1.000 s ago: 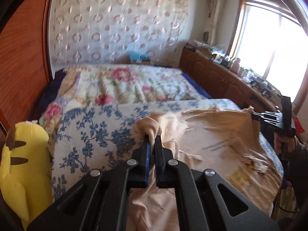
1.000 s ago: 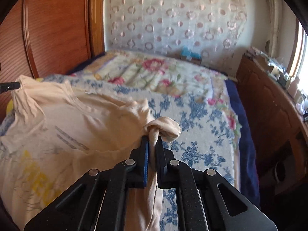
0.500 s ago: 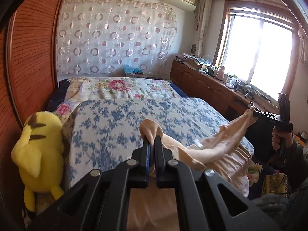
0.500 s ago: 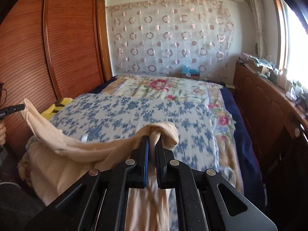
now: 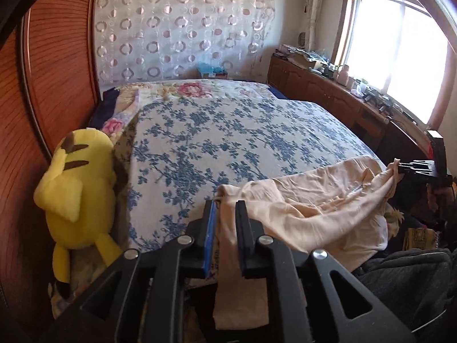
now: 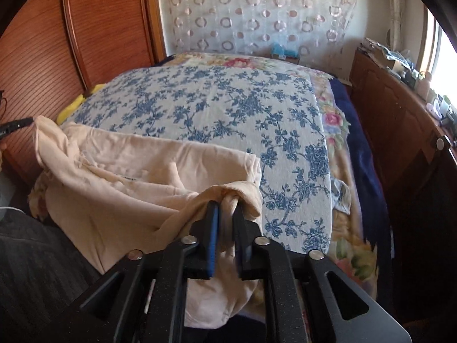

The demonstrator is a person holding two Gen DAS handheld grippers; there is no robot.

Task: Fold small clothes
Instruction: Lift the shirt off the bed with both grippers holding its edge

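A peach T-shirt (image 5: 308, 211) lies bunched over the near edge of the bed, stretched between my two grippers. My left gripper (image 5: 225, 204) has its jaws parted, with a fold of the shirt hanging loose between them. My right gripper (image 6: 227, 205) also has its jaws parted a little, with shirt cloth (image 6: 137, 183) draped over and between the fingers. The right gripper shows at the far right of the left wrist view (image 5: 400, 168), with a shirt corner at its tips. The left gripper's tip shows at the left edge of the right wrist view (image 6: 31, 120).
The bed carries a blue-flowered white cover (image 5: 228, 134) over a rose-patterned quilt (image 5: 194, 88). A yellow plush toy (image 5: 77, 188) sits against the wooden headboard (image 5: 51, 71) at left. A wooden sideboard (image 6: 400, 108) with clutter runs under the window at right.
Both grippers have pulled back to the near edge of the bed, dragging the shirt off the cover. Both sets of jaws, shut on the cloth before, now stand parted.
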